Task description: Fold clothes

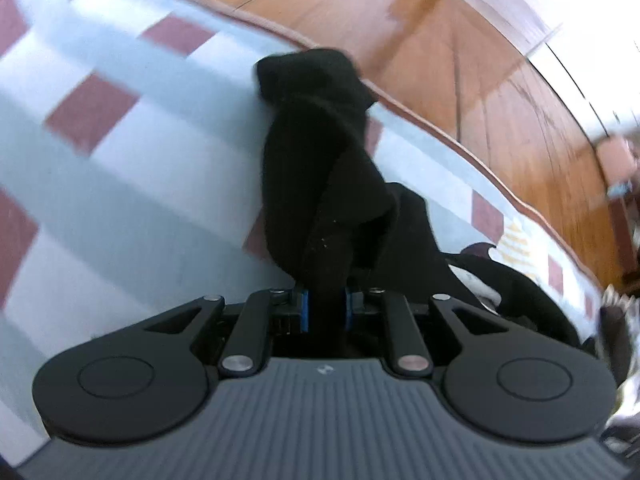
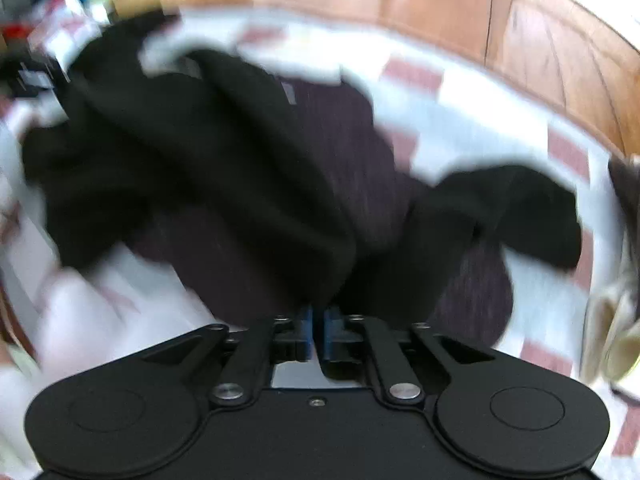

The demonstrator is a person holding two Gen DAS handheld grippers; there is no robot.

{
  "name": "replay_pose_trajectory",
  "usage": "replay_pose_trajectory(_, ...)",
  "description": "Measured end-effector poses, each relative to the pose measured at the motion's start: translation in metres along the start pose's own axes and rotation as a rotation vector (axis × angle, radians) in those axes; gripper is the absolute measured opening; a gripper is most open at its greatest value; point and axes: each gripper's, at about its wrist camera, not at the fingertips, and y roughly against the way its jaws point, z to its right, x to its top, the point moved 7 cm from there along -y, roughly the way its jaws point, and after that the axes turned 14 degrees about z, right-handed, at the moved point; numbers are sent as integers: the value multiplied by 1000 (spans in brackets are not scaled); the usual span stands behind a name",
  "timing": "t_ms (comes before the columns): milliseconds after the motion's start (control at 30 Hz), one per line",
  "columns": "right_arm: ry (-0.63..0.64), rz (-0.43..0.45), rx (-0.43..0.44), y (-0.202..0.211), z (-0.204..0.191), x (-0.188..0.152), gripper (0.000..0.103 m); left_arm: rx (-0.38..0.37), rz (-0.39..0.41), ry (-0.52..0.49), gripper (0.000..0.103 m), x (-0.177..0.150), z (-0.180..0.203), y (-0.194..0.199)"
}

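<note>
A black garment (image 1: 320, 152) hangs bunched from my left gripper (image 1: 326, 308), which is shut on a fold of it above the checked cloth. In the right wrist view the same black garment (image 2: 224, 168) spreads wide over the surface, with a dark purple striped inner side (image 2: 348, 152) showing. My right gripper (image 2: 318, 332) is shut on the garment's near edge. Both views are blurred by motion.
A pale blue and white cloth with dark red squares (image 1: 120, 160) covers the surface, also in the right wrist view (image 2: 480, 120). A wooden floor (image 1: 460, 60) lies beyond its edge. A cream and grey piece of clothing (image 2: 616, 320) lies at the right. Clutter sits at the far left (image 2: 36, 52).
</note>
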Motion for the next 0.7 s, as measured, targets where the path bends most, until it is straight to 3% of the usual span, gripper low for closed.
replay_pose_trajectory(33, -5, 52, 23, 8, -1, 12, 35, 2, 6, -24, 16, 1, 3, 2)
replay_pose_trajectory(200, -104, 229, 170, 22, -3, 57, 39, 13, -9, -23, 16, -1, -2, -12)
replay_pose_trajectory(233, -91, 230, 150, 14, -4, 64, 39, 10, -10, -4, 16, -1, -3, -15)
replay_pose_trajectory(300, -11, 201, 41, -9, -6, 74, 39, 2, -15, 29, 18, -1, -5, -21)
replay_pose_trajectory(367, 200, 173, -72, -36, -19, 81, 40, -6, -13, 46, 18, -1, -6, -25)
replay_pose_trajectory(467, 365, 187, -7, -62, -51, 87, 38, -19, 1, 38, 24, -1, -5, -27)
replay_pose_trajectory(567, 458, 192, 0, -88, -69, 95, 52, -48, 23, 39, 46, 2, -3, -33)
replay_pose_trajectory(600, 478, 193, -17, -98, -69, 98, 49, -61, 31, 44, 52, 4, -3, -36)
replay_pose_trajectory(667, 469, 176, -28, -117, -68, 103, 27, -79, 50, 44, 49, 8, -1, -43)
replay_pose_trajectory(700, 431, 155, -10, -125, -64, 105, 4, -82, 60, 39, 24, 10, 0, -46)
